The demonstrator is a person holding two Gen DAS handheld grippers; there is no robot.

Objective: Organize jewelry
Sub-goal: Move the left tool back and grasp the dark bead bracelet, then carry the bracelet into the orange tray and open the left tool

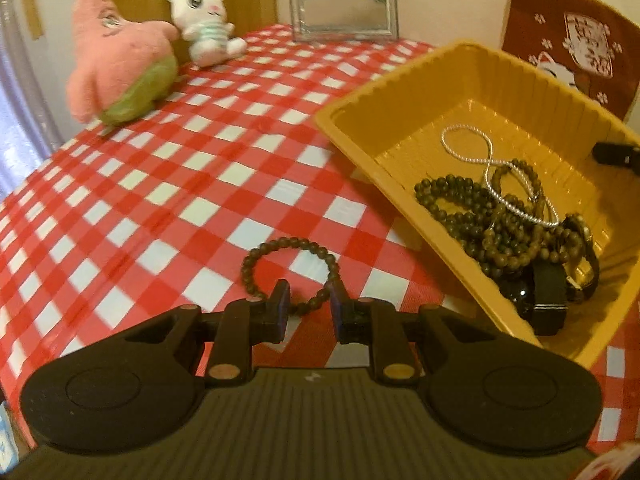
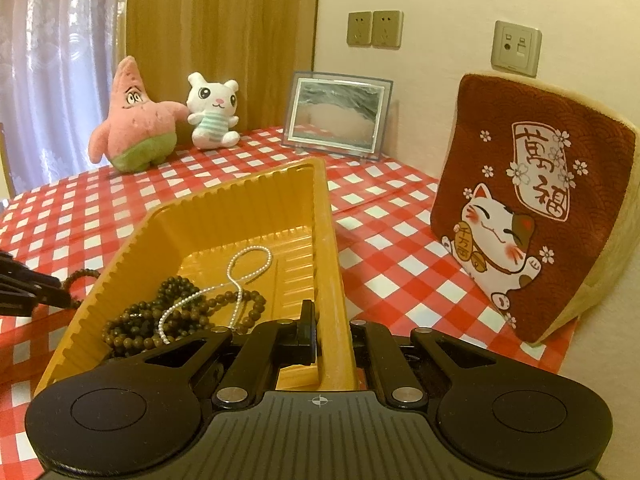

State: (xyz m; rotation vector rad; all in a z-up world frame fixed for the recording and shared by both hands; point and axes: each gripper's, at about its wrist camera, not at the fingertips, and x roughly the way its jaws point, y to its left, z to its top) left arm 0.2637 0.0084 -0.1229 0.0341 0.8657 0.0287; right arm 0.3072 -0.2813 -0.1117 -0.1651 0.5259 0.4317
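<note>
A loose dark bead bracelet [image 1: 256, 258] lies on the checked tablecloth. My left gripper [image 1: 309, 306] stands just over its near arc, jaws a little apart, with a few beads in the gap and the pads clear of them. To the right is a yellow plastic tray [image 1: 400, 80] holding several dark bead strands [image 1: 460, 200], a silvery chain [image 1: 468, 144] and a black watch [image 1: 550, 292]. My right gripper [image 2: 334, 340] is shut on the tray's [image 2: 240, 184] right wall. The left gripper's fingers [image 2: 36, 296] show at the left edge of the right wrist view, by the bracelet [image 2: 80, 274].
At the back of the table stand a pink star plush [image 2: 134, 120], a white bunny plush [image 2: 214, 112] and a framed picture [image 2: 336, 114]. A red lucky-cat cushion [image 2: 528, 208] leans against the wall on the right. The red-white tablecloth [image 1: 160, 184] stretches left of the tray.
</note>
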